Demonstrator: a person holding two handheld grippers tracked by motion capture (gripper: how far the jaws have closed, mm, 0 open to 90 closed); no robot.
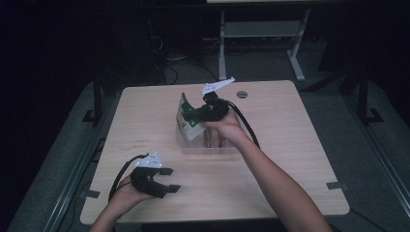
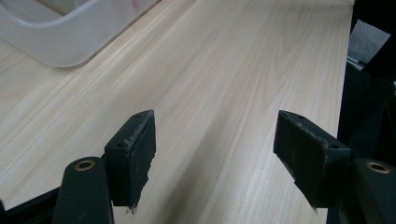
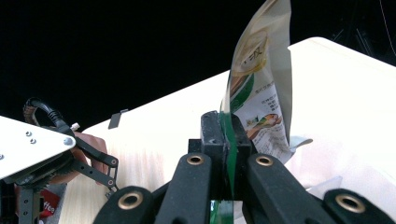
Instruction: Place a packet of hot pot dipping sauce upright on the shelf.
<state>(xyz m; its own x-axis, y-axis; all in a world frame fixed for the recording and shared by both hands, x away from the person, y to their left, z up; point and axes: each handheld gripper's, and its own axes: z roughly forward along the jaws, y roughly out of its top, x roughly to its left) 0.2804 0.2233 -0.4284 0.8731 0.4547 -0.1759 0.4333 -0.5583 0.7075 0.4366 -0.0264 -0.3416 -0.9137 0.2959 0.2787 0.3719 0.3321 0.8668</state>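
1. The right gripper [image 1: 196, 115] is over the middle of the table [image 1: 290, 159], held by the right hand [image 1: 225, 126] above a clear bin [image 1: 208, 147].
2. Its jaws are pressed together on the edge of a green and white pouch [image 1: 186, 118]; in the right gripper view the right gripper [image 3: 227, 140] pinches the pouch [image 3: 261, 93] at its green edge, with the rest of the pouch rising up and away beyond the jaw tips.
3. The pouch stands roughly upright at the left end of the bin; whether its bottom rests inside the bin or hangs just above it is hard to tell in the dim high view.
4. The left gripper [image 1: 169, 180] lies low at the near left part of the table, held by the left hand [image 1: 128, 191], well apart from the pouch and bin.
5. Its jaws are spread wide with nothing between them; the left gripper view shows the left gripper [image 2: 215, 149] over bare wood, with a corner of the bin [image 2: 65, 32] at the upper left.
6. A cable [image 1: 249, 128] trails from the right gripper along the forearm.
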